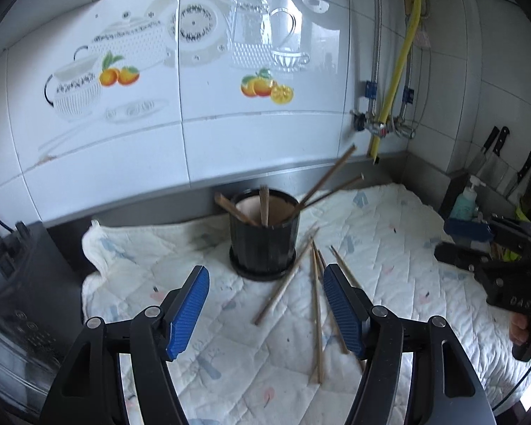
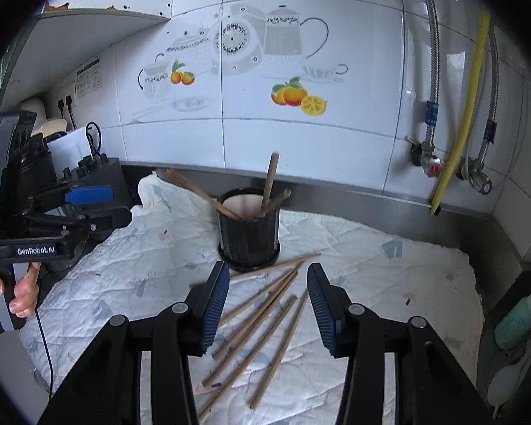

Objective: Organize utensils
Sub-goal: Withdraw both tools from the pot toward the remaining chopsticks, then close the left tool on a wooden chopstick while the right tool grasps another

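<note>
both the left hand-held gripper (image 1: 265, 310) and the right hand-held gripper (image 2: 268, 306) hang open and empty over the loose chopsticks (image 2: 265, 315) on the quilted cloth (image 2: 371, 283) covering the counter. several chopsticks already stand in the black holder (image 1: 263, 235), so i judge it partly done. only the left view shows the knives (image 1: 495, 148).

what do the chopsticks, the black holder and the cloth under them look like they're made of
Chopsticks: probably wood or bamboo, matte brown and slender.
Black holder: likely glossy plastic or glazed ceramic, given the ribbed sides with highlights; the pale lining inside is unclear.
Cloth: quilted white fabric, shown by stitched diamond lines, soft wrinkles and faint printed shapes.
</note>
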The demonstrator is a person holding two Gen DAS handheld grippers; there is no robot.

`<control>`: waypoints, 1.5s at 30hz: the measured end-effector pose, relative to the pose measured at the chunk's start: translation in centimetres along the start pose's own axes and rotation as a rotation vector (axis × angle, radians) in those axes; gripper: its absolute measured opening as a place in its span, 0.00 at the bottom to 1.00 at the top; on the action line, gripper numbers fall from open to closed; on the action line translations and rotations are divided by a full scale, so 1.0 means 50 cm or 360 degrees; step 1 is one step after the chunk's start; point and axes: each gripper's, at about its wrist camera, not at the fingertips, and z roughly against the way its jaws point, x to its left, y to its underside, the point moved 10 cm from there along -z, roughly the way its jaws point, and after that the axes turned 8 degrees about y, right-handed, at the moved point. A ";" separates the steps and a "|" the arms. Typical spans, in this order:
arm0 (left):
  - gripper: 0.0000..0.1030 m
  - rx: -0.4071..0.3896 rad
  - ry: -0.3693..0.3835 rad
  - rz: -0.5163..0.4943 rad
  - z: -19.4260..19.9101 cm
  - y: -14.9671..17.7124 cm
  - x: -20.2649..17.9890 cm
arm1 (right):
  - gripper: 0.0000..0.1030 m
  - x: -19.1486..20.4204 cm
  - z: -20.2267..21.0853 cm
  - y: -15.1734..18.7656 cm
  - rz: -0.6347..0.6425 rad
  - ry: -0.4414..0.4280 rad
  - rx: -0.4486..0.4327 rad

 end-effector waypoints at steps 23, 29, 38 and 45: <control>0.58 0.0350 0.0059 0.0040 -0.258 0.196 0.037 | 0.49 -0.012 -0.039 0.264 -0.0222 0.0112 0.0307; 0.43 0.0402 0.0072 0.0013 -0.309 0.195 0.047 | 0.49 -0.003 -0.055 0.277 -0.0185 0.0126 0.0339; 0.36 0.0430 0.0106 -0.0010 -0.358 0.199 0.049 | 0.43 0.011 -0.078 0.288 -0.0171 0.0115 0.0367; 0.30 0.0447 0.0100 -0.0011 -0.388 0.208 0.056 | 0.39 0.014 -0.092 0.292 -0.0175 0.0102 0.0392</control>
